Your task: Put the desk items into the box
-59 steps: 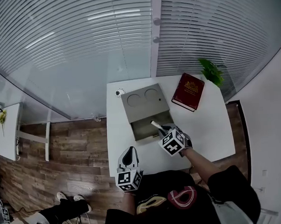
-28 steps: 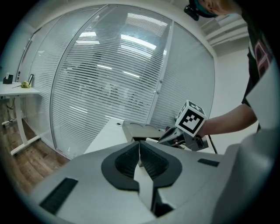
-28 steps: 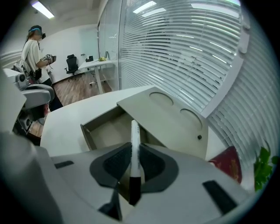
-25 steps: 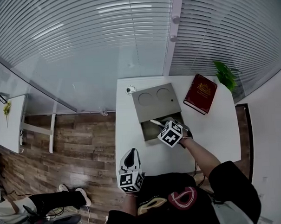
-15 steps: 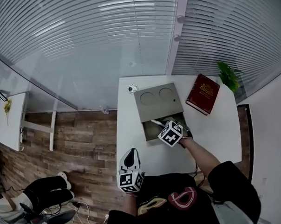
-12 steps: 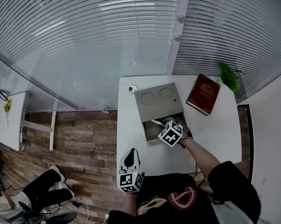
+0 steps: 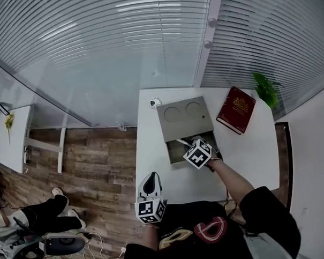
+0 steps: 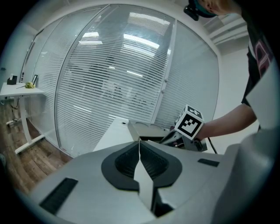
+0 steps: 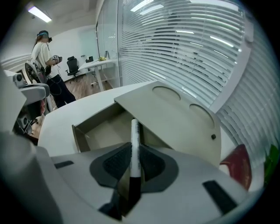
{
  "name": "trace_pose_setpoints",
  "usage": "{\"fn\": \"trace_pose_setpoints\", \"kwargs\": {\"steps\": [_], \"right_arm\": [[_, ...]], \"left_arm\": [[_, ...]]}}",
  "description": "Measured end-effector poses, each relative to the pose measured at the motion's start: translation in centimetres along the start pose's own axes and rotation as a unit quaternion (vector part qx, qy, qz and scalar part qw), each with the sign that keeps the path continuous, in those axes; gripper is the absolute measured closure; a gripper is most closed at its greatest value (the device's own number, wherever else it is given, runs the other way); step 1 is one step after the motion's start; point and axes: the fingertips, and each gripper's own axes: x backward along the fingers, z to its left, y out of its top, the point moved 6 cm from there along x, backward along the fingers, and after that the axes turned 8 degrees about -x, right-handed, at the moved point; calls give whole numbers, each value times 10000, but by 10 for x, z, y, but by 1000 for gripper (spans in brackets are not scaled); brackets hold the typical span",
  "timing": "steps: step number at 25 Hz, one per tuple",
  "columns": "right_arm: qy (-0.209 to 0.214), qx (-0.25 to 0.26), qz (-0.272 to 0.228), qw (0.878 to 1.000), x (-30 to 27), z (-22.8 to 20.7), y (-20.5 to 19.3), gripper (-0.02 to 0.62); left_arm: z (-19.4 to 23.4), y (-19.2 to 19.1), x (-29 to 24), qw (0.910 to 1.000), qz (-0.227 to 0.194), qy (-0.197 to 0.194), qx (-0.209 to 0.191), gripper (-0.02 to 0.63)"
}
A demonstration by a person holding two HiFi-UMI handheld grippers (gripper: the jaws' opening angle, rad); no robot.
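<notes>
I'm pinching slim white marker pen (image 9: 135,131) with black end between right gripper (image 9: 134,159) jaws, parted only by pen's width. Pen pointing toward 12 o'clock, hovering over open compartment of grey-beige lidded box (image 9: 100,131) on white desk (image 7: 153,169). Left gripper (image 8: 140,162) hanging at 7 o'clock from box, jaws pressed together, gripping nothing.

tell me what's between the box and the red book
Nothing: only bare white desk lies between the box and the book, seen in the head view.
</notes>
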Motion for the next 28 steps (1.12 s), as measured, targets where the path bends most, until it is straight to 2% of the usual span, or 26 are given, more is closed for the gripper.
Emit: {"fn": "trace_pose_setpoints", "kwargs": {"steps": [11,16,28], "right_arm": [[-21,-146,96,9998,-3,1,-1,522],[19,-372,159,9992,-4,-1,-2,517],[81,-696,-122,9975,5,-1,-3,419]], "left_arm": [[6,0,3,10000,-5,53,-6,586],[5,-1,4,10000,25,36,-66,586],[11,4,7,9999,-115,96,70,586]]}}
